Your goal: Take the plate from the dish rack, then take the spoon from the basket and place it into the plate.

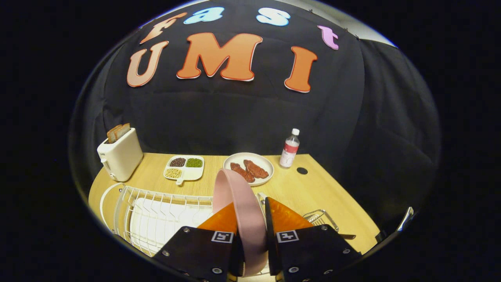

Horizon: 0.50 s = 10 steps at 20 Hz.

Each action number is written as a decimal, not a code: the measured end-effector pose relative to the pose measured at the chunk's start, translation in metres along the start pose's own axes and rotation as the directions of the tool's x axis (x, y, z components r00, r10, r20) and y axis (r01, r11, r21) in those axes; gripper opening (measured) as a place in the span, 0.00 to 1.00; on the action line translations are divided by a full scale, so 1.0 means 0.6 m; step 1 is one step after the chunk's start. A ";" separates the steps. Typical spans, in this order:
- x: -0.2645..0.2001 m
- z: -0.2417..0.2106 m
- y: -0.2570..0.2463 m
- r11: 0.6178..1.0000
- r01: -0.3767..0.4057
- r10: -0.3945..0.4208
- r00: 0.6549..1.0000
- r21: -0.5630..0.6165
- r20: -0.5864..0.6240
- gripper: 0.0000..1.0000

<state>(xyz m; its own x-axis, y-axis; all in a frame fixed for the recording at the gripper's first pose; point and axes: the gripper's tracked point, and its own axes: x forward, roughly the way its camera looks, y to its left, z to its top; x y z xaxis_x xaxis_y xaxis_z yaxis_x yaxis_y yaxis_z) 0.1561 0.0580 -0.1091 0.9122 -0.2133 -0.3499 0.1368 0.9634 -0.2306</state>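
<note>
The jaws are clamped on the pink plate (238, 203), one orange finger (221, 221) pressing each face, so the gripper (250, 223) carries it on edge, its rim arching up and ahead between them. In the gripper view the plate appears lifted above the white wire dish rack (156, 211), which sits below and to the left on the wooden bench (313, 188). The step in hand looks to be carrying the plate clear and setting it down flat. To do that well, keep the grip firm, raise it fully past the rack wires, then turn it level over bare wood. The open patch ahead on the right seems best, short of the white dish of meat (248, 168) and the bottle (289, 149). The small wire basket (319, 217) lies just right of the fingers, a dark handle (346, 236) jutting from it, probably the spoon; set the plate near it but not touching.
</note>
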 end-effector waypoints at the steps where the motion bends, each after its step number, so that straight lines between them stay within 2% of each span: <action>1: -0.007 0.012 -0.005 1.000 0.004 -0.003 1.000 -0.013 0.013 0.25; 4: -0.038 0.033 -0.009 1.000 -0.022 0.022 0.999 -0.007 0.038 0.25; 10: -0.140 -0.025 -0.015 0.984 -0.136 0.139 0.990 0.117 -0.015 0.25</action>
<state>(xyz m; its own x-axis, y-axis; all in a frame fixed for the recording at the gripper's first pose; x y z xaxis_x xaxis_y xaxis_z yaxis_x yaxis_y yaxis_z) 0.0723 0.0651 -0.0914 0.9166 -0.0801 -0.3916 0.0556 0.9958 -0.0734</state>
